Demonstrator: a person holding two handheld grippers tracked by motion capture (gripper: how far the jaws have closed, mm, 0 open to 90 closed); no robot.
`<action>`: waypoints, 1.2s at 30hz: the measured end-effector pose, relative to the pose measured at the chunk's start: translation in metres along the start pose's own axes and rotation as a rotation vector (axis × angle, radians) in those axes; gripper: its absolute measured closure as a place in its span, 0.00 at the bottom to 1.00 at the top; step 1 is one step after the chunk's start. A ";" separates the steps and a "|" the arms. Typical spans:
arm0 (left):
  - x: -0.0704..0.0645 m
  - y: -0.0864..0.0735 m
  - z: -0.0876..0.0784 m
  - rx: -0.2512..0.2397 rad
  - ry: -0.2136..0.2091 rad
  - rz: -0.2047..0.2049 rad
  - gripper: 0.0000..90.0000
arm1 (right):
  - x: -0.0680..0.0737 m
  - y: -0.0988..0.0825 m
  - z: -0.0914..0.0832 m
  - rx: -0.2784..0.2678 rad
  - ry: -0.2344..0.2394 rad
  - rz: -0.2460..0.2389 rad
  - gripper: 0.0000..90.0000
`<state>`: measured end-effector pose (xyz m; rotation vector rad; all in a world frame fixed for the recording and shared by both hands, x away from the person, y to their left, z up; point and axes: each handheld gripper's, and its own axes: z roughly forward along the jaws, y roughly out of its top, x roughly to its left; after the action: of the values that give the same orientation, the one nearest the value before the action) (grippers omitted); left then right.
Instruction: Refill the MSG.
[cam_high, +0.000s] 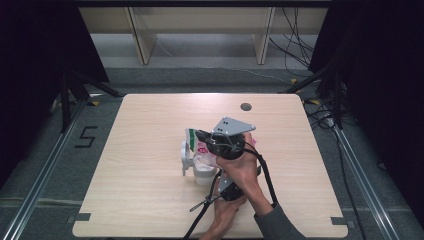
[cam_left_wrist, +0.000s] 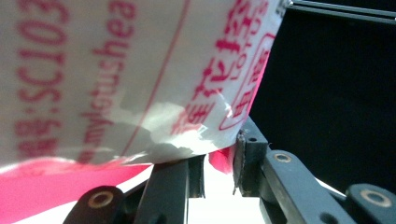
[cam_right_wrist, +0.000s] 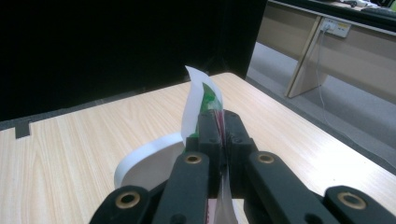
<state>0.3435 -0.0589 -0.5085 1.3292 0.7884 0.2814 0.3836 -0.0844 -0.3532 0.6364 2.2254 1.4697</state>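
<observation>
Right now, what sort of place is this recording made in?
Probably a lab or recording room, not a home: a bare wooden table between metal floor rails, black curtains at both sides, loose cables on the floor.

Grey floor (cam_high: 210, 77), wooden table (cam_high: 150, 200) — black curtains (cam_high: 385, 75)

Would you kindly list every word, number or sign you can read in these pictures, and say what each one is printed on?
"SC103": red print on the white packet, left gripper view; its start is cut off.
"ushea": red Latin lettering on the same packet, partly cut off.
Red Chinese characters on the packet: too blurred and cropped to read.
"5": black mark on the grey floor, left of the table, high view.
</observation>
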 end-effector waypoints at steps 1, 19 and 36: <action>-0.001 0.000 0.000 -0.004 -0.003 -0.007 0.85 | -0.001 0.000 0.001 -0.010 -0.013 -0.006 0.99; -0.004 0.001 0.003 -0.034 0.001 -0.034 0.85 | 0.000 0.001 0.001 -0.005 -0.012 -0.031 0.99; -0.001 0.001 -0.001 0.000 -0.020 0.007 0.85 | -0.001 0.000 0.001 -0.008 -0.011 -0.025 0.99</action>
<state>0.3425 -0.0584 -0.5076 1.3336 0.7666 0.2730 0.3849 -0.0838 -0.3536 0.6101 2.2105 1.4585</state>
